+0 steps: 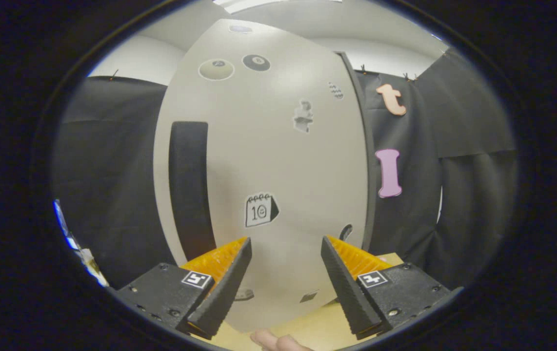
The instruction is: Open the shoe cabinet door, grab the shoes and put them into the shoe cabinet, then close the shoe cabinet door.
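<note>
black cloth flanks the shoe cabinet door [268, 161]; calendar sticker [260, 210] reads "10"; tool [286, 251] fingers apart, empty.

shut cabinet door [268, 161] blocks the open tongs [286, 265].

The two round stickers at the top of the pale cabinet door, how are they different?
The light round sticker is pale, almost the door's colour, and looks bigger. The dark round sticker is black, smaller and sits slightly higher, to its right. Both are round with a small spot in the middle, stuck on the pale cabinet door.
</note>
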Demonstrator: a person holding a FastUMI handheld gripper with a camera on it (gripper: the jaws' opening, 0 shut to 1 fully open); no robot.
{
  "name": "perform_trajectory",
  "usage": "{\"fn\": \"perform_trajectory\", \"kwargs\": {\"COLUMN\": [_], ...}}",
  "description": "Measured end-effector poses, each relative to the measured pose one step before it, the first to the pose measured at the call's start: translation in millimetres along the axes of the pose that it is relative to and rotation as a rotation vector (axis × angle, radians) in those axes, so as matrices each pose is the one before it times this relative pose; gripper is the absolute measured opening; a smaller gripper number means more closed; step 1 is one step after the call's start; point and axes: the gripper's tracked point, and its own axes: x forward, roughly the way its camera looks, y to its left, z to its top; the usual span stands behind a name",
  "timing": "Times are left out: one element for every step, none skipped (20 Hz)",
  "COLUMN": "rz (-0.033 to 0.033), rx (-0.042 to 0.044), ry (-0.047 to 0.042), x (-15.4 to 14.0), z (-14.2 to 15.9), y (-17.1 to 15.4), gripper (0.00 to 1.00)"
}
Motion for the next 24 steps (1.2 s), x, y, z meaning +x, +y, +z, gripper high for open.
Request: {"fn": "perform_trajectory", "kwargs": {"rz": [-0.0001, -0.00192, -0.00689, -0.00898, -0.01926, -0.00757, -0.00267, -0.0053, -0.01413, -0.00843, 0.00202, -0.01178, -0.02506, -0.01711, -0.0001, 0.01109, 0.00857, 0.00071, -0.00422, -0.00359, -0.00536, -0.01562, -0.01459, -0.00607], "rx": [0.01388, 0.00295, -0.01444, -0.01669, -0.00398, 0.0038, 0.00449, 0.00566, -0.00213, 0.00089, 0.0043, -0.00211, 0.00041, 0.00941, 0.01138, 0.00804, 0.00383, 0.00037, -0.00173, -0.00424, -0.00001, 0.00128, -0.0063, -0.01109], "ry": [0.00849, 0.00307, -0.00424, -0.01112, -0.01325, -0.0102, -0.00233, -0.00726, 0.00083, -0.00102, -0.0096, -0.00465, -0.00403, -0.00965, -0.01319, -0.00568, 0.0007, 0.00401, 0.00571, 0.01321, 0.0043, -0.00842, -0.00939, -0.02098], "x": [0.72, 2.68, -0.02, -0.53, -3.43, -5.72, -2.43, -6.23, -7.13, -9.52, -9.9, -11.43, -12.83, -12.6, -11.21, -8.65, -8.73, -8.33, -8.75, -9.8, -11.57, -7.22, -9.69, -10.37], "z": [-4.42, -2.59, -1.95, -1.27, 0.66, -0.24, -0.63, 0.92, 0.39, 0.98, 3.43, 1.78, 1.35, 2.84, 3.66, 1.58, -0.34, -1.51, -1.06, -4.05, -1.2, 1.46, 2.4, 2.86], "y": [4.54, 6.21, 1.71, 1.87, -0.96, 0.51, 0.18, -0.72, -2.94, -4.35, -1.65, -4.84, -8.77, -7.65, -4.18, -2.14, -3.06, -5.66, -6.35, -5.52, -5.81, -4.63, -6.3, -3.83], "gripper": [0.97, 0.98, 0.98, 0.98, 0.98, 0.98, 0.98, 0.99, 0.99, 0.99, 0.99, 0.99, 0.99, 0.99, 0.99, 0.99, 0.99, 0.99, 0.99, 0.99, 0.99, 0.99, 0.99, 0.99]}}
